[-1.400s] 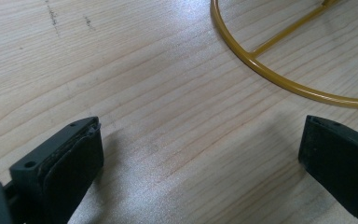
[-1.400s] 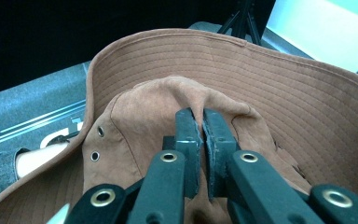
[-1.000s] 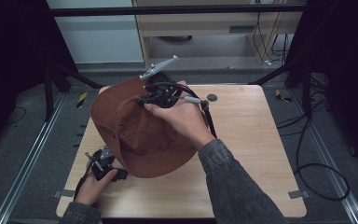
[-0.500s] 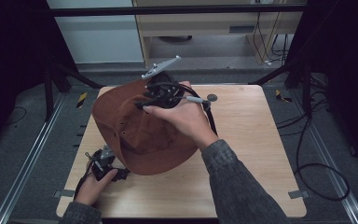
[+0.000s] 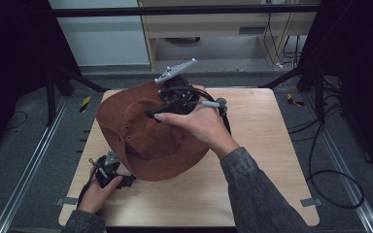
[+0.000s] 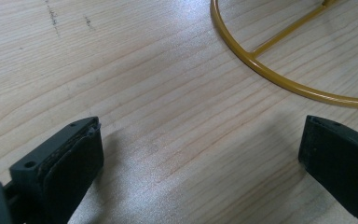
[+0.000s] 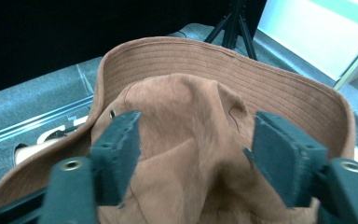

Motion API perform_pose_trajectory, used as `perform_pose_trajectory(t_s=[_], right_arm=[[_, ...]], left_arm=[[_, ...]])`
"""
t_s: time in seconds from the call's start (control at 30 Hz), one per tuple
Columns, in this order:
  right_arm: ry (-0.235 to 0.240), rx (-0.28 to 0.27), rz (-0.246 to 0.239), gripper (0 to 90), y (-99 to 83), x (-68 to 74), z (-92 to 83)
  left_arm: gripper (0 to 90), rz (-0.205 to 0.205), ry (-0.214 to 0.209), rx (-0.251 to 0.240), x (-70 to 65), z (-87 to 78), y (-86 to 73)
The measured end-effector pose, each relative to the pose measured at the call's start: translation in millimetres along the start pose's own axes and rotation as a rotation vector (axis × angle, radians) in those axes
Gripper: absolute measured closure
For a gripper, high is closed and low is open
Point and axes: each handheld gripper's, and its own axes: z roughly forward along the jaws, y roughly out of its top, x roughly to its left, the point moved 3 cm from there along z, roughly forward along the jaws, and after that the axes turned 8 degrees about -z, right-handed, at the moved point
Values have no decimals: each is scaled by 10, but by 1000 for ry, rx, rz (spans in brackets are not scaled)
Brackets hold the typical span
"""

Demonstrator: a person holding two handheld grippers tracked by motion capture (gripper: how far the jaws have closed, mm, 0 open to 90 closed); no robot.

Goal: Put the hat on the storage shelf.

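Observation:
A brown brimmed hat point(image 5: 145, 141) stands tilted over the left half of the wooden table point(image 5: 272, 160). My right gripper point(image 5: 167, 104) is at the hat's far top. In the right gripper view its jaws have just been opening, and this gripper point(image 7: 196, 140) now straddles the soft crown of the hat point(image 7: 191, 116) without pinching it. My left gripper point(image 5: 114, 172) rests low at the table's front left, beside the brim. In its own view the left gripper point(image 6: 200, 140) stands wide open over bare wood. A yellow wire ring point(image 6: 279, 79) lies just beyond it.
The table's right half point(image 5: 272, 126) is bare wood. A cable point(image 5: 330, 179) loops on the floor at the right. Dark stand legs point(image 5: 58, 82) and a pale cabinet point(image 5: 213, 34) lie beyond the table's far edge.
The right hand and its gripper have edged slightly right over the hat's top. The hat and the left hand have stayed where they were.

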Motion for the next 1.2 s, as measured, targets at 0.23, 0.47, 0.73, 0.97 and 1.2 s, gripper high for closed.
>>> perform_pose_trajectory(t_s=[0.23, 0.47, 0.73, 0.97, 1.2], right_arm=[[-10, -11, 14, 175, -91, -38, -147], [-32, -25, 48, 88, -229, -154, -313], [-58, -66, 58, 65, -423, -258, -491], [-96, -79, 112, 64, -660, -409, -661], [-138, -78, 140, 64, -838, -522, -811]], left_arm=[[0, 0, 0, 0, 0, 0, 0], [0, 0, 0, 0, 0, 0, 0], [0, -1, 1, -5, -1, 3, 0], [0, -1, 0, -4, 0, 2, -1], [0, -2, 1, -5, -1, 2, -1]])
